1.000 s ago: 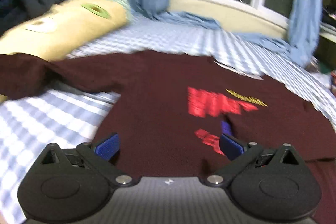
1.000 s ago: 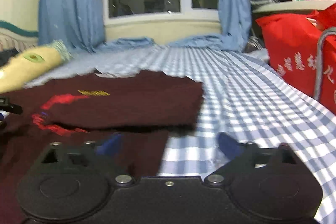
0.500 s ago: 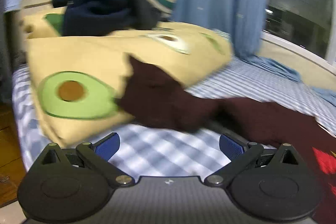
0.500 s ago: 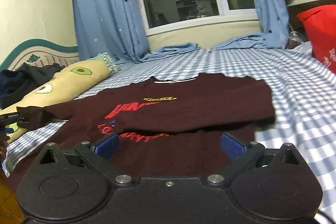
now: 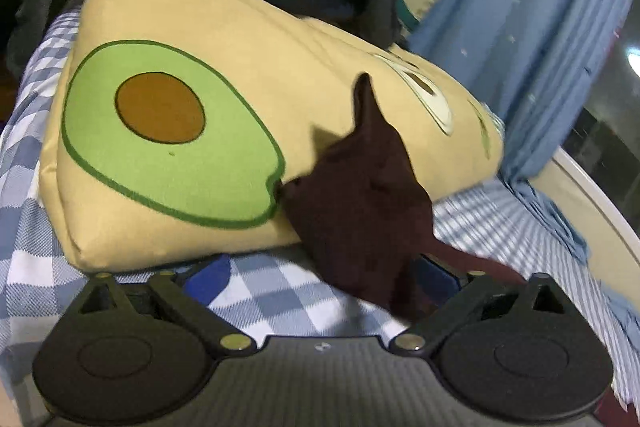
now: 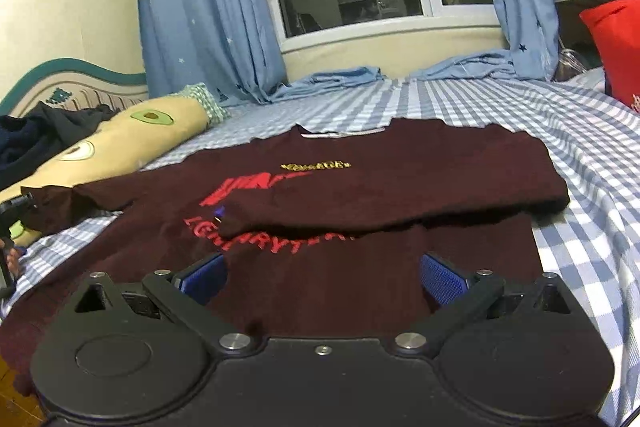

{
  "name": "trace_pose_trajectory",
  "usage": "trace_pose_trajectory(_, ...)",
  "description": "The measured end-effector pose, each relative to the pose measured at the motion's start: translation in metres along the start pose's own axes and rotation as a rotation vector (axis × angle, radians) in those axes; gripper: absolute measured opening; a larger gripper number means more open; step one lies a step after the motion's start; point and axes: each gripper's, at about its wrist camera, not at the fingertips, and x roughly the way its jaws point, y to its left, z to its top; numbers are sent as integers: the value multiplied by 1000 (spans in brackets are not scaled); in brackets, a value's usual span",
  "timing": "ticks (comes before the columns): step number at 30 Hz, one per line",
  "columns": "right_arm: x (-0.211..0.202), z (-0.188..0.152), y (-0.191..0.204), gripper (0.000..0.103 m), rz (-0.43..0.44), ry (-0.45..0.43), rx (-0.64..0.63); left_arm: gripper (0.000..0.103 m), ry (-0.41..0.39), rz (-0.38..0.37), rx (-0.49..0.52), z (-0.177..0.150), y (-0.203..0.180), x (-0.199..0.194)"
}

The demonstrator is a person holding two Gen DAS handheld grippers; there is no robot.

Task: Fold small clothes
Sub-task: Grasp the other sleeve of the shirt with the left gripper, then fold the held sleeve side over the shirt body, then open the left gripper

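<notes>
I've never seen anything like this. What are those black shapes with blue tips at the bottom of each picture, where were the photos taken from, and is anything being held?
No robot here: a person holds a pair of hand tongs in each hand, and a small camera on each looks forward along its two blue-tipped fingers.

The left-hand view shows the left tongs at the sleeve of a maroon shirt, lying against an avocado pillow. The jaws have just been closing slightly, and the sleeve lies between them, but they stand wide and do not pinch it.

The right-hand view shows the right tongs hovering open over the shirt, which lies spread on a checked bedsheet with its right side already folded over the red lettering. Nothing is held.
</notes>
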Motion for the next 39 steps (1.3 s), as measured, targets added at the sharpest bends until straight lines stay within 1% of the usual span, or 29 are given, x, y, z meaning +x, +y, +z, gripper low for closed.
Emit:
trace_pose_trajectory(1,2,-2,-1,103,-5,3,7,92,-8,13,-18,0,-2,3)
trace_pose_trajectory(2,3,-4,-1,103,-11,2,15,87,-17,22,-37,-2,-2,4)
trace_pose_trajectory(3,4,-6,-2,103,-20,0,24,78,-21,20,-46,-3,-2,6)
trace_pose_trajectory(4,5,-7,-1,102,-32,-1,30,72,-20,7,-44,-4,-4,8)
trace_pose_trajectory(5,7,-9,0,103,-47,-1,32,59,-15,-11,-28,-5,-8,10)
trace_pose_trajectory(6,9,-11,1,103,-61,0,26,54,-8,-26,-10,-5,-11,12)
trace_pose_trajectory(7,10,-12,2,103,-68,2,15,54,1,-33,5,-5,-15,14)
trace_pose_trajectory(9,13,-14,6,103,-79,6,-7,54,0,-4,-1,-4,-20,20)
trace_pose_trajectory(12,14,-15,7,103,-82,11,-21,54,10,26,-86,-2,-15,29)
trace_pose_trajectory(14,14,-15,6,103,-78,11,-18,54,5,26,-138,-1,-10,33)
trace_pose_trajectory(16,15,-15,5,103,-76,17,-17,51,-1,26,-145,-1,-10,34)
trace_pose_trajectory(17,15,-16,5,103,-77,19,-17,45,0,36,-138,-1,-10,34)
trace_pose_trajectory(18,15,-16,5,103,-78,20,-19,34,2,42,-132,-1,-10,35)
trace_pose_trajectory(19,16,-16,6,103,-79,23,-22,33,6,37,-128,-1,-10,35)
trace_pose_trajectory(21,17,-16,6,103,-81,26,-25,22,6,24,-129,0,-10,33)
trace_pose_trajectory(23,18,-16,7,103,-81,27,-27,15,2,10,-124,4,-13,27)
trace_pose_trajectory(26,18,-16,7,103,-79,24,-25,12,-37,-43,-118,12,-18,12)
trace_pose_trajectory(27,18,-16,7,103,-78,24,-24,12,-60,-62,-99,17,-23,8)
trace_pose_trajectory(31,18,-17,7,103,-78,25,-23,12,-200,-109,45,46,-55,-13)
trace_pose_trajectory(34,18,-17,7,103,-74,21,-21,12,-268,-127,130,71,-82,-24)
trace_pose_trajectory(37,18,-18,6,103,-70,16,-14,12,-298,-163,161,82,-105,-33)
trace_pose_trajectory(39,17,-18,5,103,-66,13,-9,12,-309,-197,196,80,-124,-44)
